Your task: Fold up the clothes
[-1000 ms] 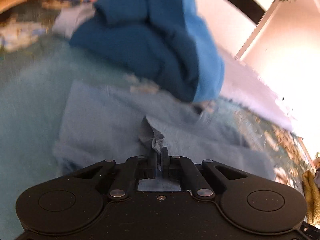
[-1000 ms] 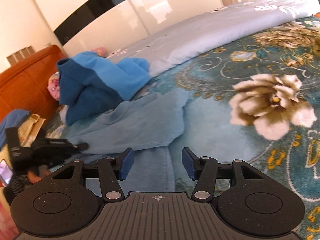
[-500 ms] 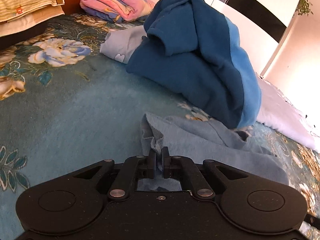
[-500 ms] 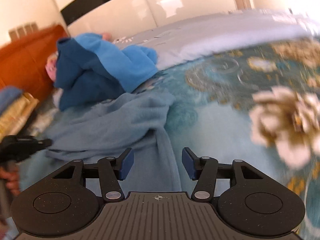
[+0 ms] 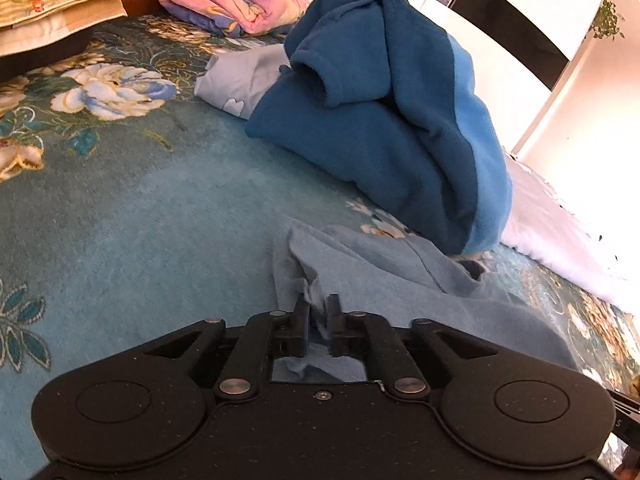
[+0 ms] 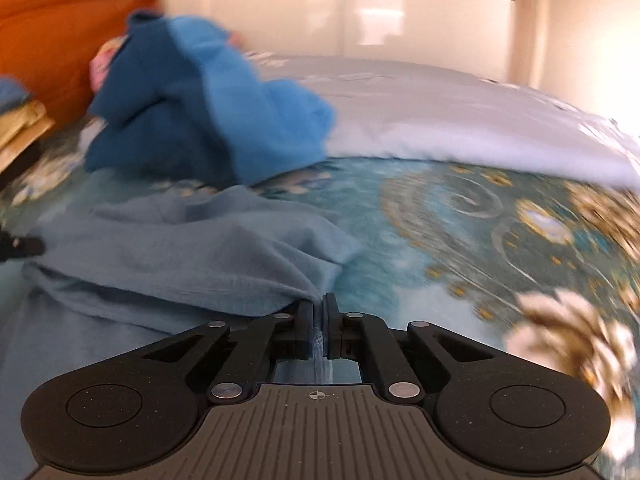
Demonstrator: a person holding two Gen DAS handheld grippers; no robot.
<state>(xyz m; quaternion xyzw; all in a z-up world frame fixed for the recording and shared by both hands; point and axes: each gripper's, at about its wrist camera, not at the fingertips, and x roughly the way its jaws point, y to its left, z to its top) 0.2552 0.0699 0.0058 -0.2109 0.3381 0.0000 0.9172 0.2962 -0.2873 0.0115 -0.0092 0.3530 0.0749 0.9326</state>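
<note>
My left gripper (image 5: 318,310) and right gripper (image 6: 319,308) each pinch 1 edge of the pale blue garment (image 6: 180,248), stretched sideways between them.

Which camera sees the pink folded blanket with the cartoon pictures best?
The left wrist view. There the pink blanket sits sharp and almost whole near the wooden headboard, behind the dark blue fleece. In the right wrist view only a blurry pink scrap peeks out beside that fleece, so its pictures cannot be made out.
</note>
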